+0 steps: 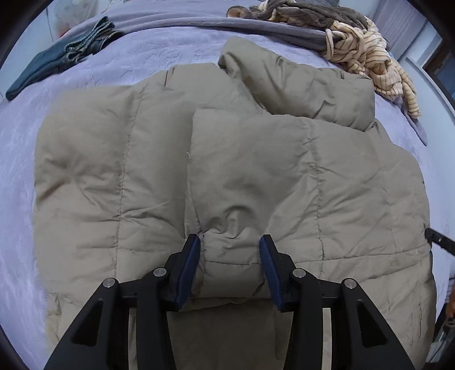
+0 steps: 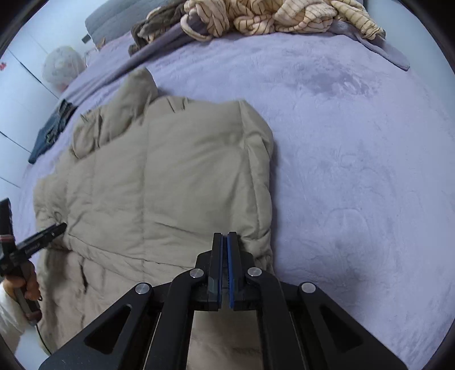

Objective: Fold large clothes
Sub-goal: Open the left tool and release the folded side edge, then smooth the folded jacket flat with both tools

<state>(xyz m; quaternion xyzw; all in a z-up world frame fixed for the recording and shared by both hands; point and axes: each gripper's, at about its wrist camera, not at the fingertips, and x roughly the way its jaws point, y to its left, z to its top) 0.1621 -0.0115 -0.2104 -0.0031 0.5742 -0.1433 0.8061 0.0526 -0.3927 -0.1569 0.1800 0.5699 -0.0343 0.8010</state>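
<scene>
A beige puffer jacket [image 1: 142, 176] lies partly folded on a lilac bed cover [image 1: 17, 170]; it also shows in the right wrist view [image 2: 170, 176]. One panel is folded over the middle, and a sleeve lies across the top. My left gripper [image 1: 231, 242] is open, its blue pads on either side of a puffed fold at the jacket's near edge. My right gripper [image 2: 225, 236] is shut at the jacket's right near edge; I cannot tell whether cloth is pinched between the pads. The left gripper's tip [image 2: 57, 229] shows at the jacket's left side in the right wrist view.
Dark folded jeans [image 1: 71, 57] lie at the far left of the bed. A heap of cream striped and brown clothes [image 1: 364, 48] lies at the far right, also in the right wrist view [image 2: 270, 17]. The lilac cover [image 2: 355, 170] stretches right of the jacket.
</scene>
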